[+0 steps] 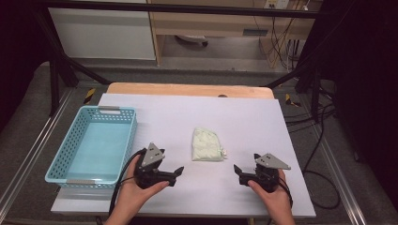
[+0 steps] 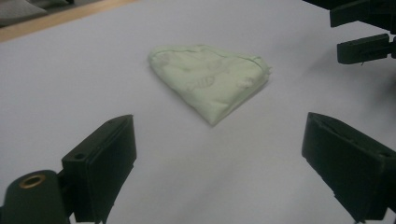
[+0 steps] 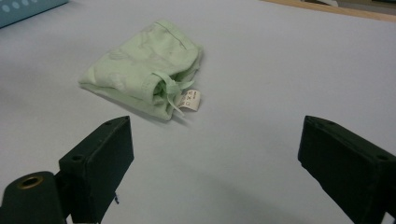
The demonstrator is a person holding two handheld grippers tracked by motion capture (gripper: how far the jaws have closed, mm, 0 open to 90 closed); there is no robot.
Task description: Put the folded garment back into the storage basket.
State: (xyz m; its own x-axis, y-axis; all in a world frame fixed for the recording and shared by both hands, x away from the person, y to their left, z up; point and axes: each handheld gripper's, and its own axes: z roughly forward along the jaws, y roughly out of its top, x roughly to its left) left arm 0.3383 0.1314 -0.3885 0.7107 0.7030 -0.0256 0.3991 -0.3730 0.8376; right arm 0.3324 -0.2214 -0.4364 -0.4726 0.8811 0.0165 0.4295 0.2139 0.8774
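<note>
A white sheet (image 1: 187, 122) covers most of the table (image 1: 187, 89), leaving a strip of wood bare at the far edge. At its left stands a light blue basket (image 1: 117, 140). Near the middle lies a folded pale green cloth (image 1: 207, 145); its printed pattern is too faint to read, as is the small white tag (image 3: 190, 100). The left gripper (image 1: 177, 172) and right gripper (image 1: 238, 172) sit on the near side of the cloth, apart from it, both with jaws spread wide and holding nothing.
</note>
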